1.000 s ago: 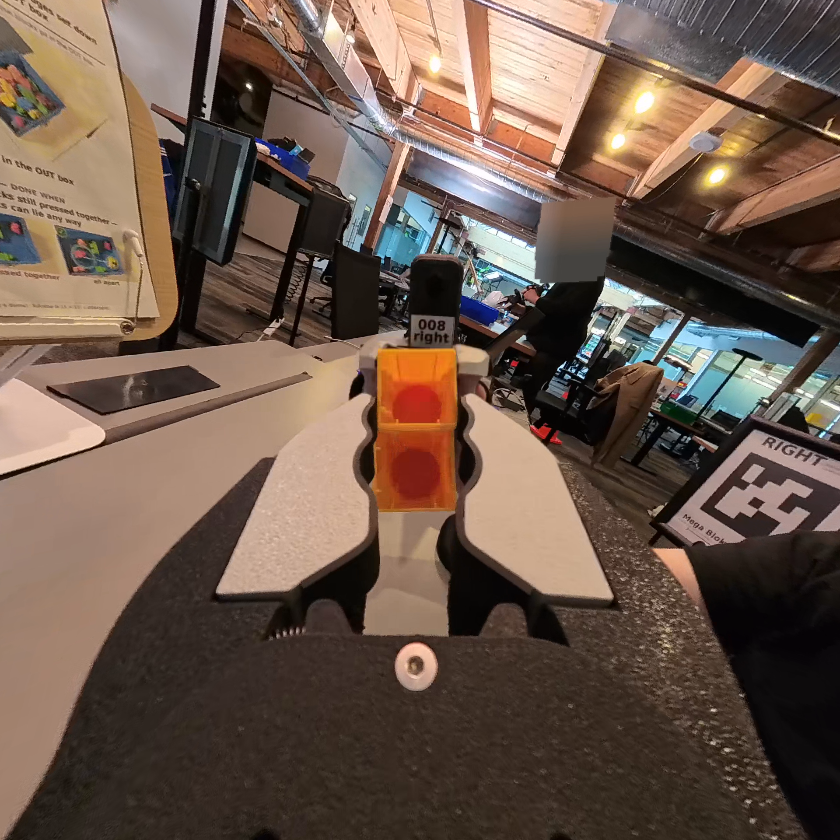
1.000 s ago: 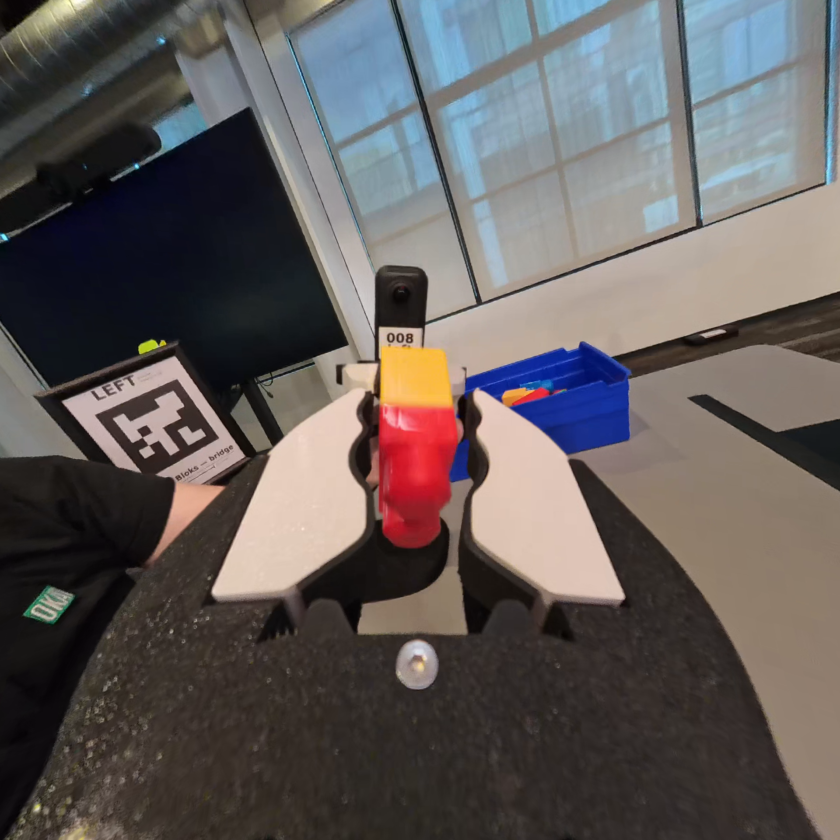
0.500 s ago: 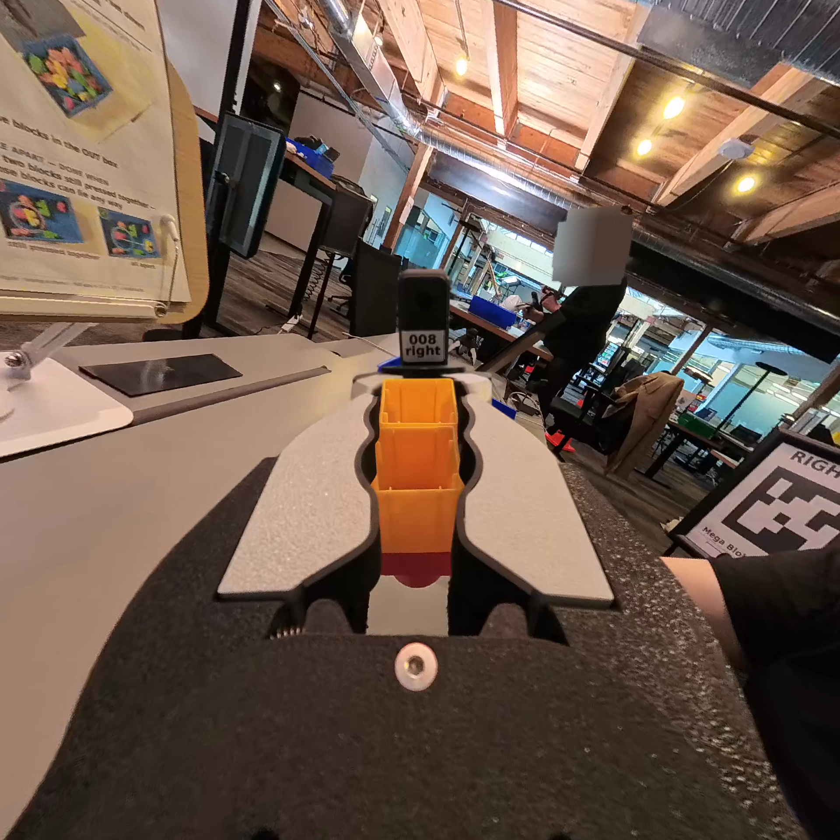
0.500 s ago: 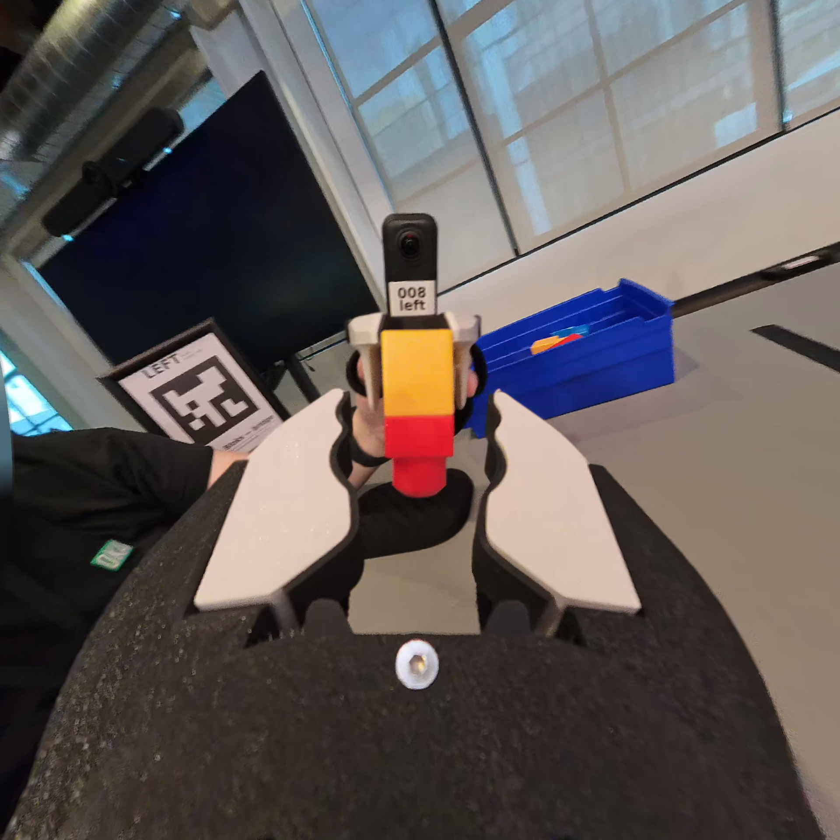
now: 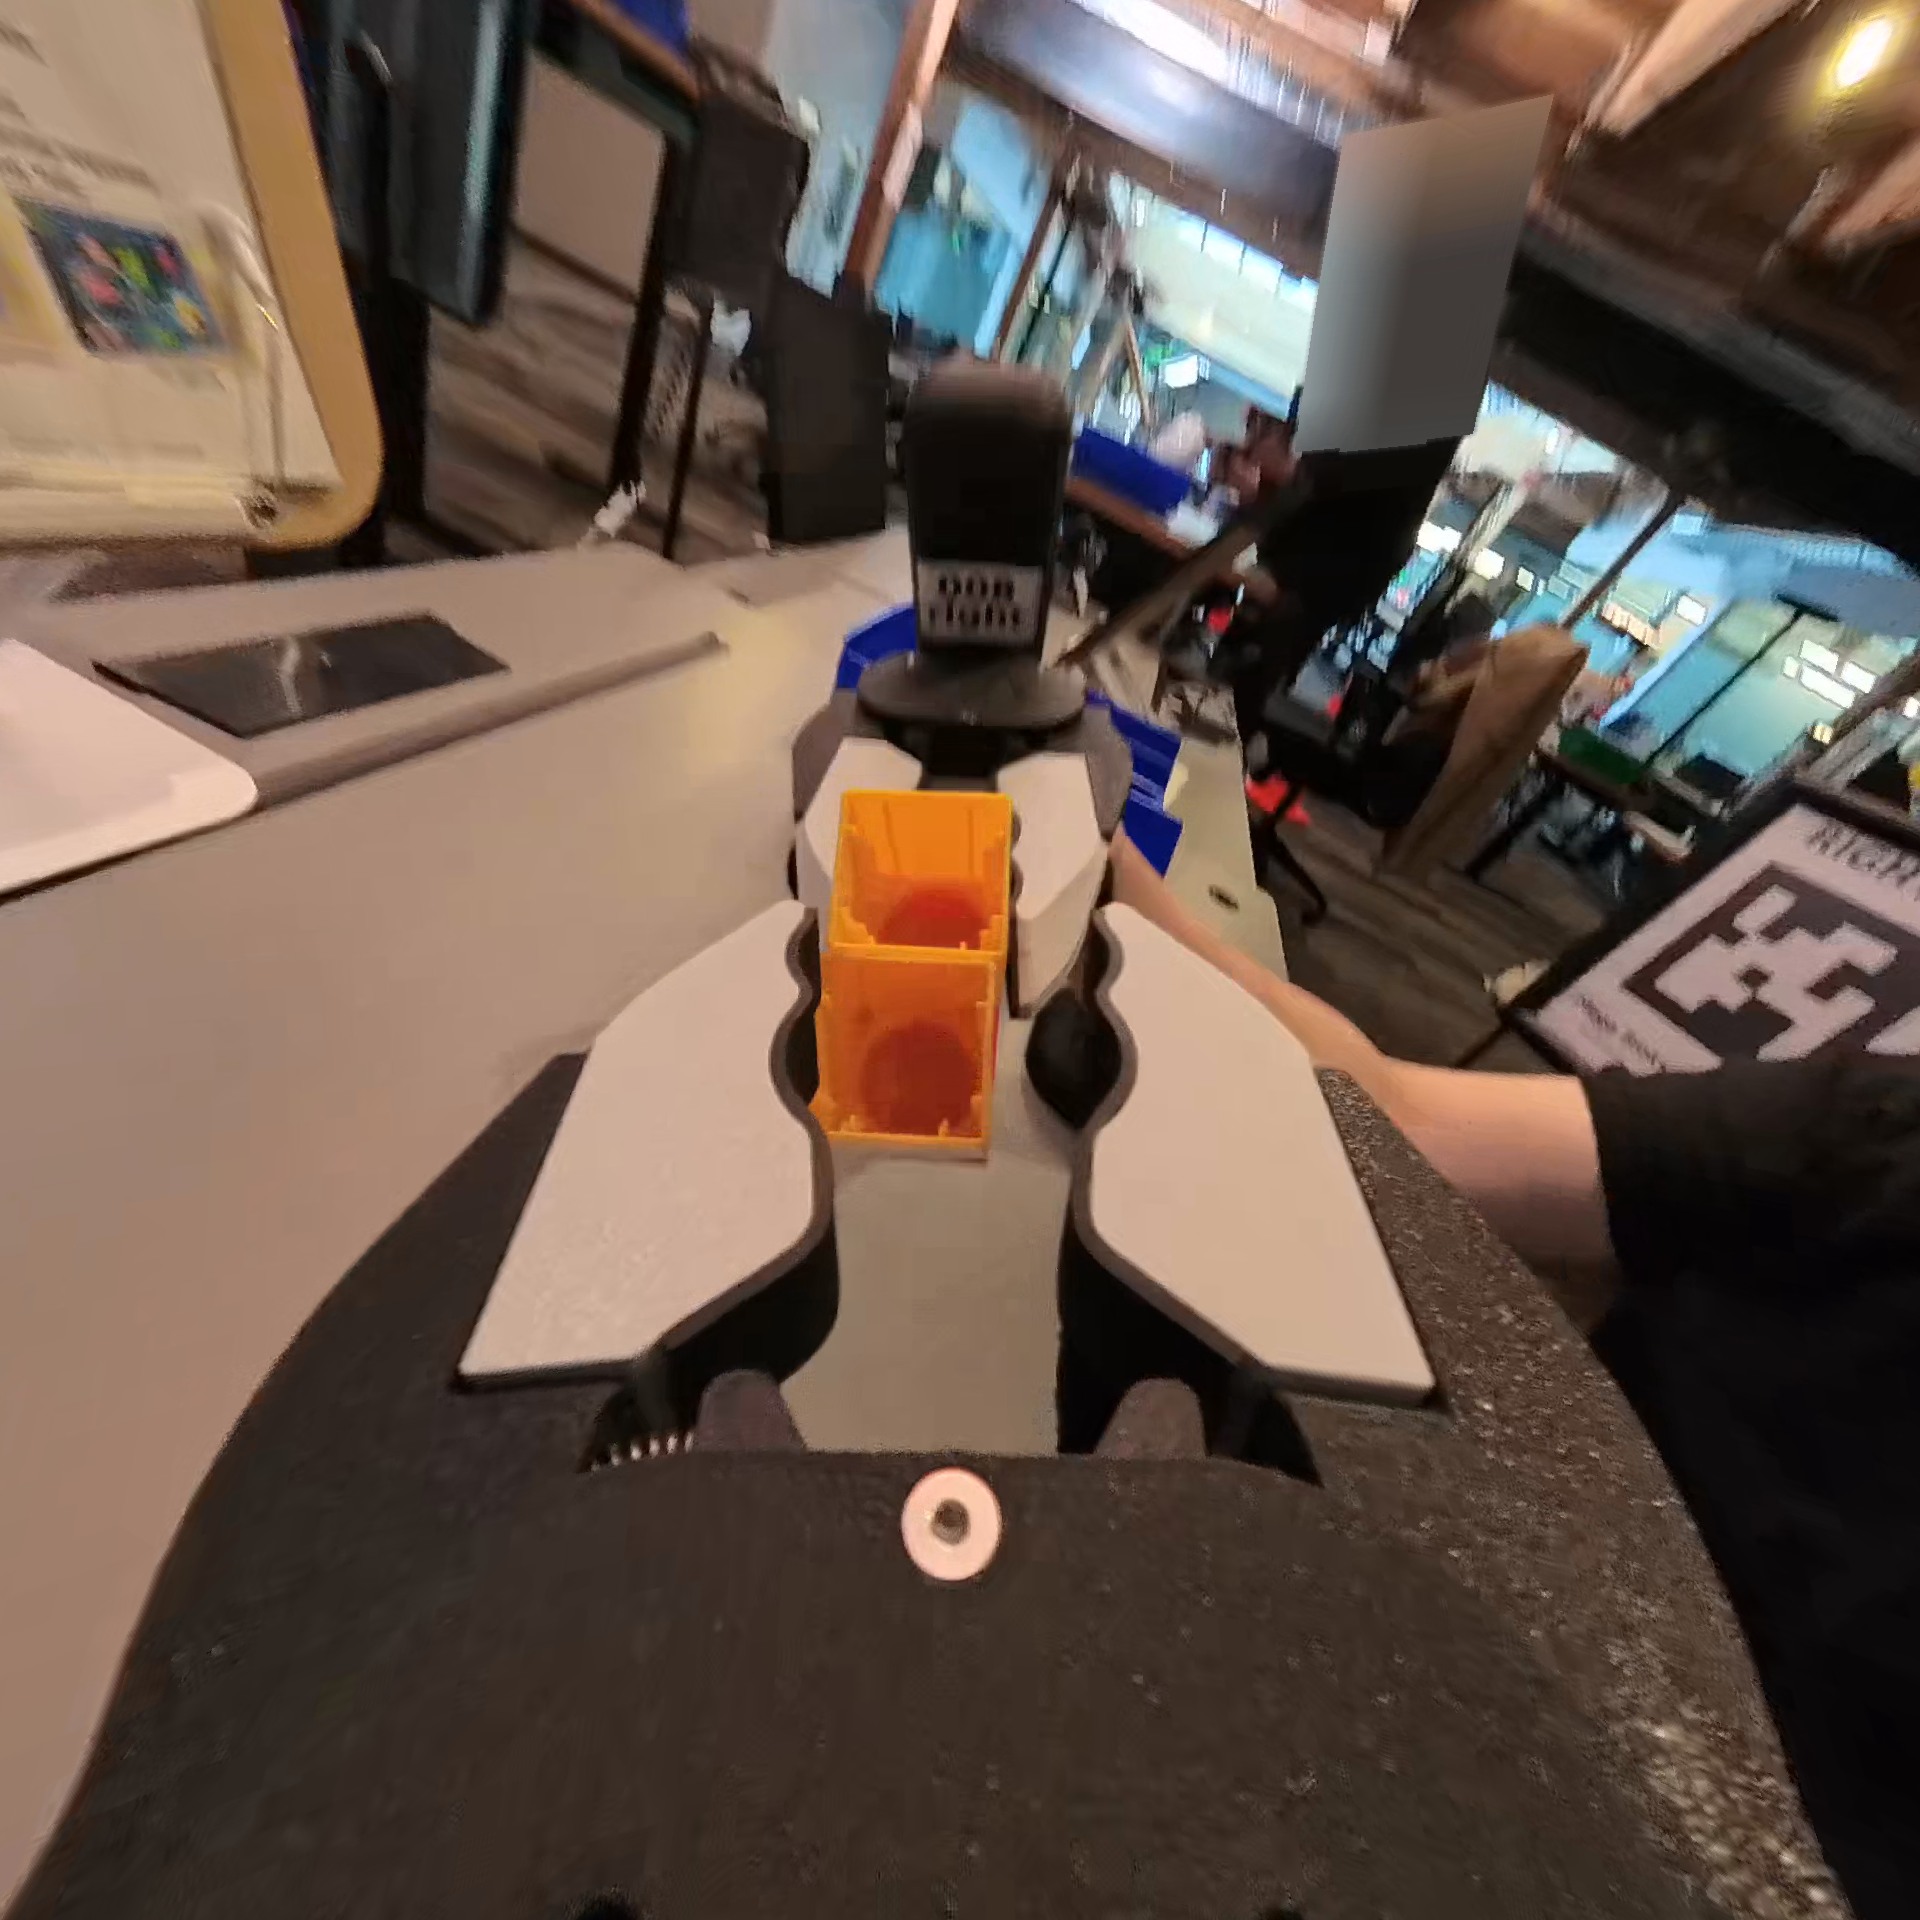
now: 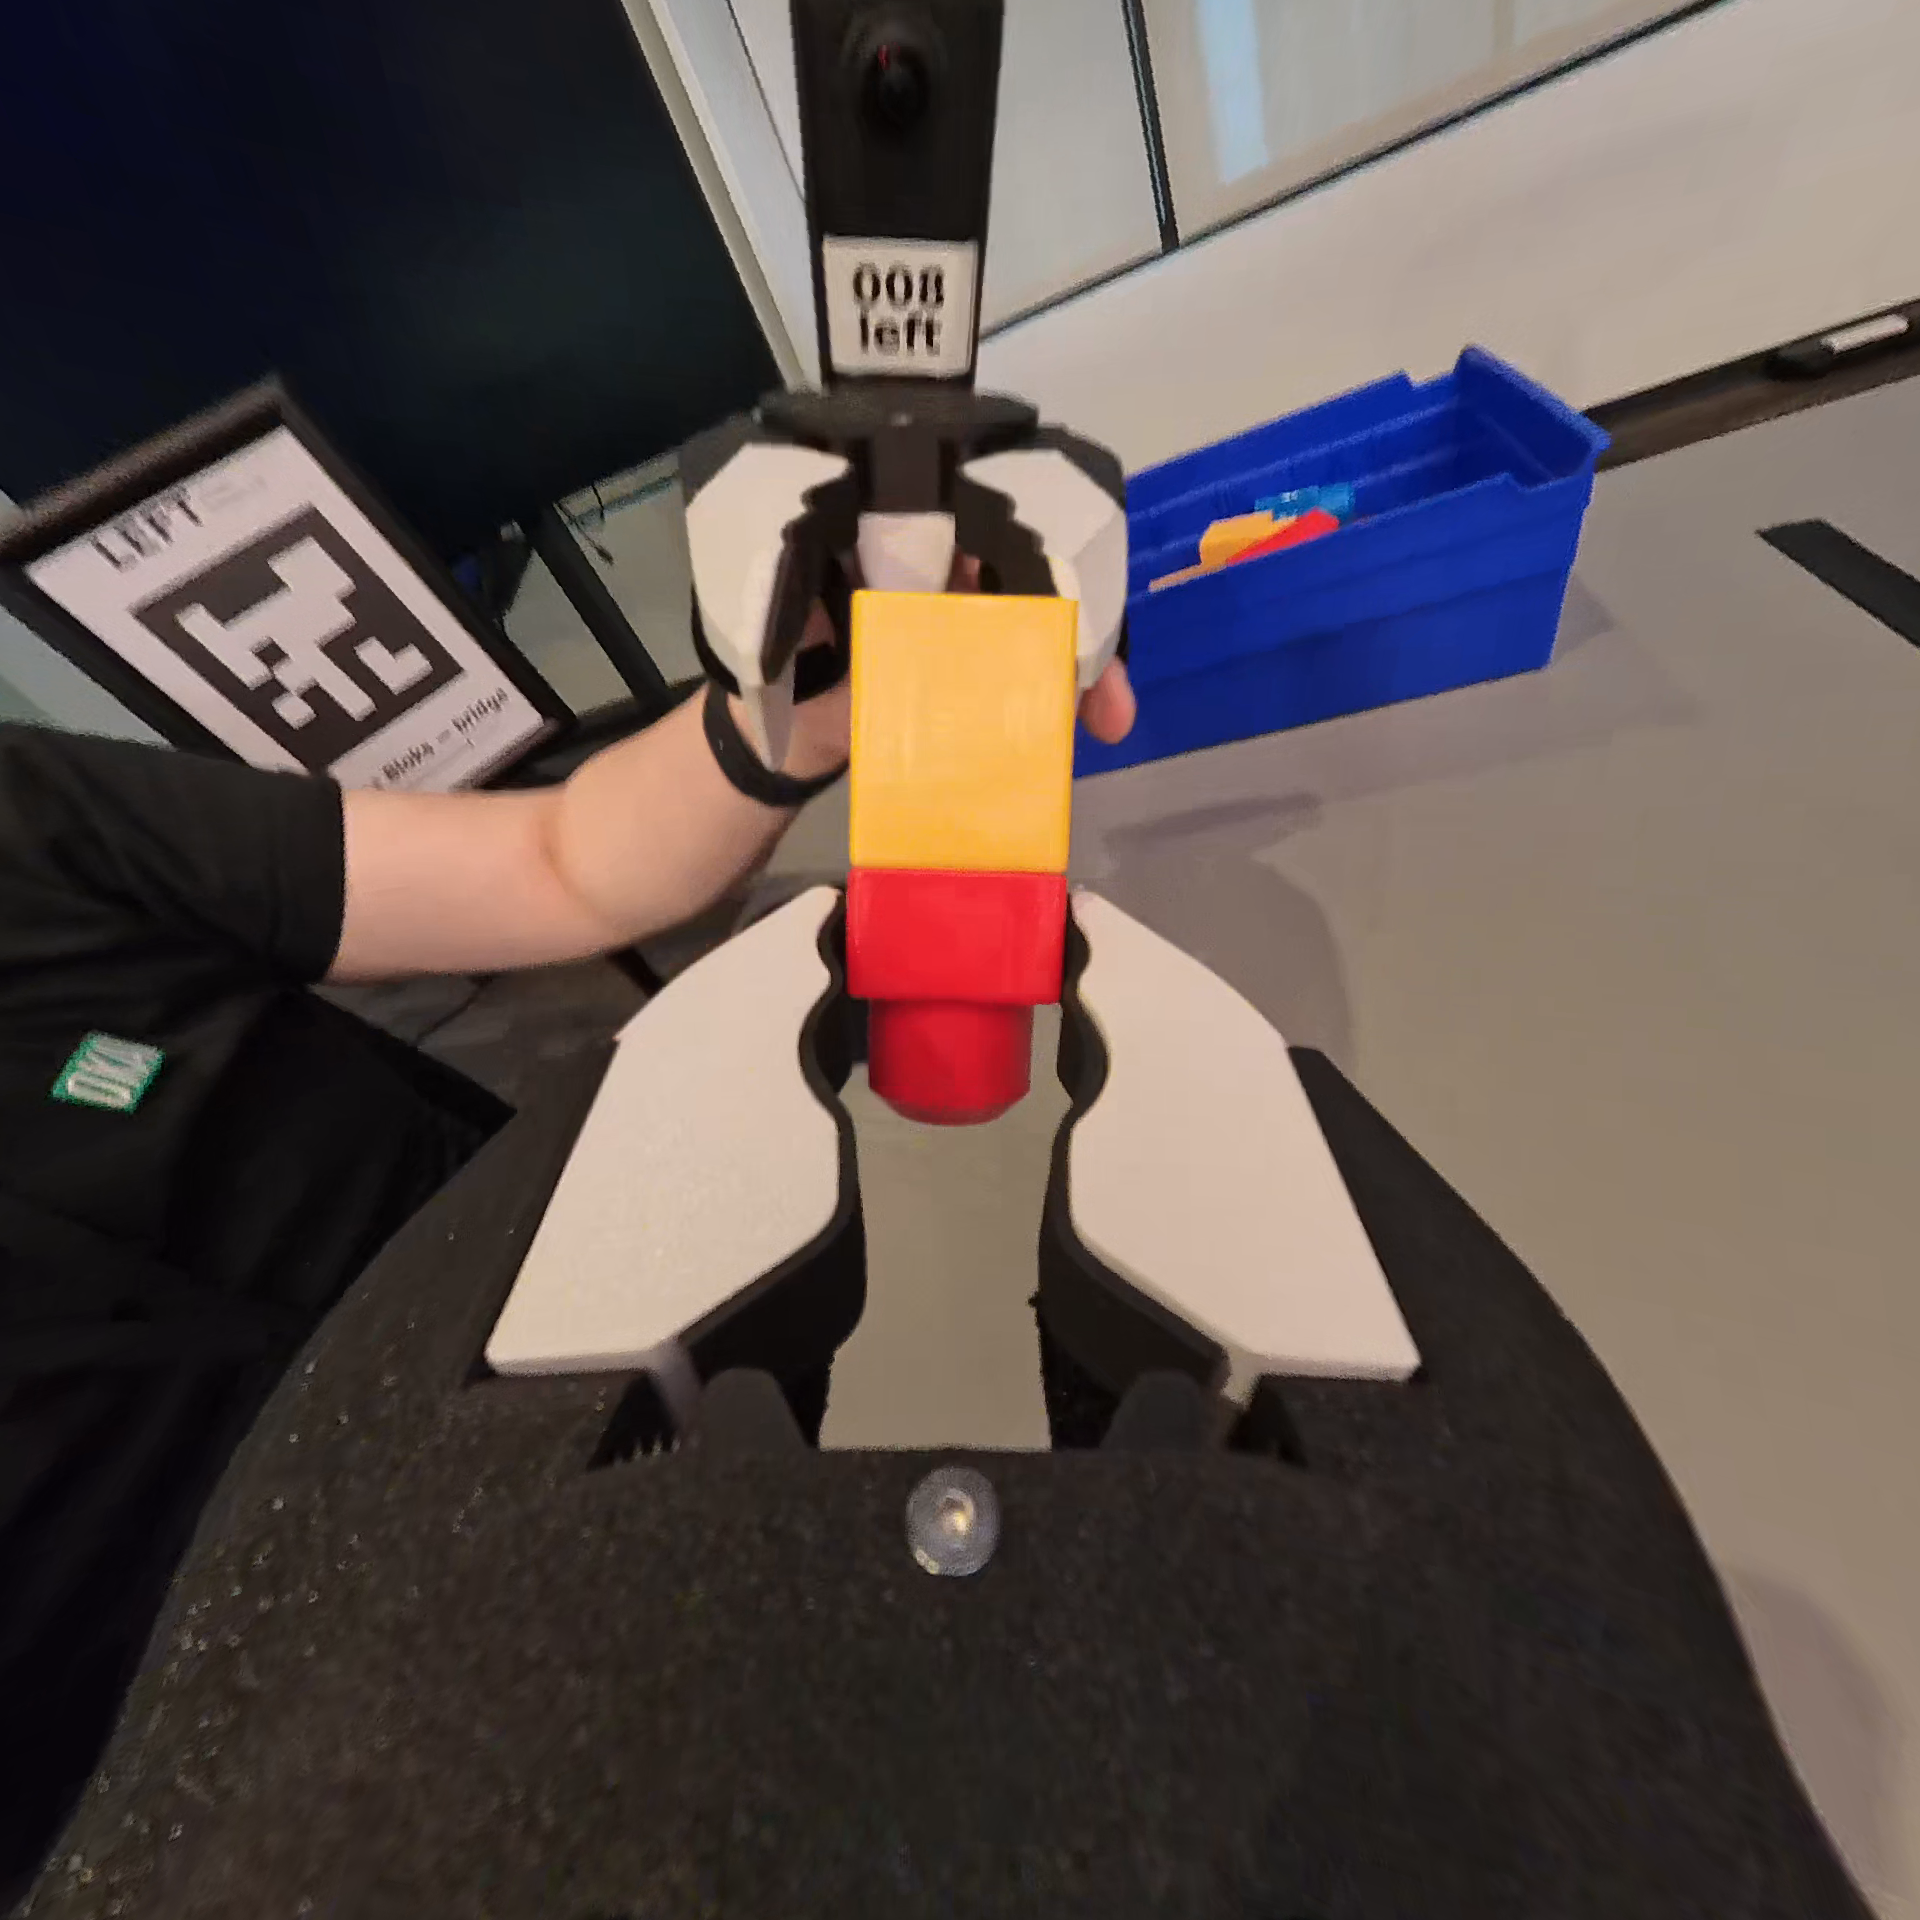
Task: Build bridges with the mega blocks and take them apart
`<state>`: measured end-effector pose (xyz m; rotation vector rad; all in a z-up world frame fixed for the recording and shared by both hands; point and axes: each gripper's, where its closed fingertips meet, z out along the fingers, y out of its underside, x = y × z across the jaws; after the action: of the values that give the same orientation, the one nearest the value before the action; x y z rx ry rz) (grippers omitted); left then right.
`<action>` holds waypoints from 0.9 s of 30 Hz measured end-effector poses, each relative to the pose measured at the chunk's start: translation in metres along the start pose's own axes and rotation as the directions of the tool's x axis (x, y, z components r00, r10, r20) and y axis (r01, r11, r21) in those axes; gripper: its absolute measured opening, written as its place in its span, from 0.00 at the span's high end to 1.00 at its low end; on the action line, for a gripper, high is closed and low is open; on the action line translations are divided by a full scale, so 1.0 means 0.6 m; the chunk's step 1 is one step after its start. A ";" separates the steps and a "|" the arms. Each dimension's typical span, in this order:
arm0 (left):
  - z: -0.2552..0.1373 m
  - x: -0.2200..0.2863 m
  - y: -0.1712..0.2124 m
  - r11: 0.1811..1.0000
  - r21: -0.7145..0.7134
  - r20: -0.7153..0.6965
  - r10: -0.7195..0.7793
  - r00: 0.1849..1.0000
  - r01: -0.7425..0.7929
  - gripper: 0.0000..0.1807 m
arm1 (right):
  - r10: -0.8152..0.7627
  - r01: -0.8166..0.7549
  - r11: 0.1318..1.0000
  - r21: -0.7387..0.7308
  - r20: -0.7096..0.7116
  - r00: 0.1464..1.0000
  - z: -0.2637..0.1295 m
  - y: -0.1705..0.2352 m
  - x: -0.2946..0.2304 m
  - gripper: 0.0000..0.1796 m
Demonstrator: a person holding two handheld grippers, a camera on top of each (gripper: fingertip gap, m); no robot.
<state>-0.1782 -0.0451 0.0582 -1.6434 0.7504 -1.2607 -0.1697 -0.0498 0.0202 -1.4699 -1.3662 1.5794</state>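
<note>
Behind, blue bin with loose blocks

Block: yellow, plain. Block joined below it: red, with a red round stud. Bin at 2 o'clock: blue, holding red, yellow and blue pieces. Sign at 10 o'clock: black-and-white square pattern, black frame. Table: grey.
</note>
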 end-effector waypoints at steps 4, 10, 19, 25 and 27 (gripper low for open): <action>0.020 0.005 0.041 0.982 -0.172 0.013 0.082 0.997 -0.079 0.72 | -0.048 0.048 0.993 -0.111 0.007 0.999 -0.007 0.019 -0.015 0.80; 0.038 0.013 0.060 0.965 -0.208 0.009 0.167 0.986 -0.162 0.79 | -0.085 0.085 0.980 -0.180 0.006 0.996 -0.005 0.030 -0.024 0.80; 0.000 0.008 -0.037 0.955 0.297 0.040 0.007 0.999 -0.018 0.80 | -0.078 0.088 0.958 0.274 -0.048 0.996 -0.019 -0.084 -0.018 0.78; -0.001 0.005 -0.032 0.951 0.305 0.077 0.036 0.996 -0.058 0.80 | -0.063 0.071 0.966 0.249 -0.041 0.997 -0.005 -0.080 -0.019 0.76; 0.002 0.009 -0.031 0.951 0.304 0.070 0.041 0.997 -0.061 0.80 | -0.051 0.060 0.968 0.243 -0.044 0.998 0.000 -0.079 -0.016 0.80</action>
<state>-0.1763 -0.0417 0.0775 -1.3951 0.5247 -1.2151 -0.1782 -0.0443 0.0675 -1.2950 -1.1353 1.6124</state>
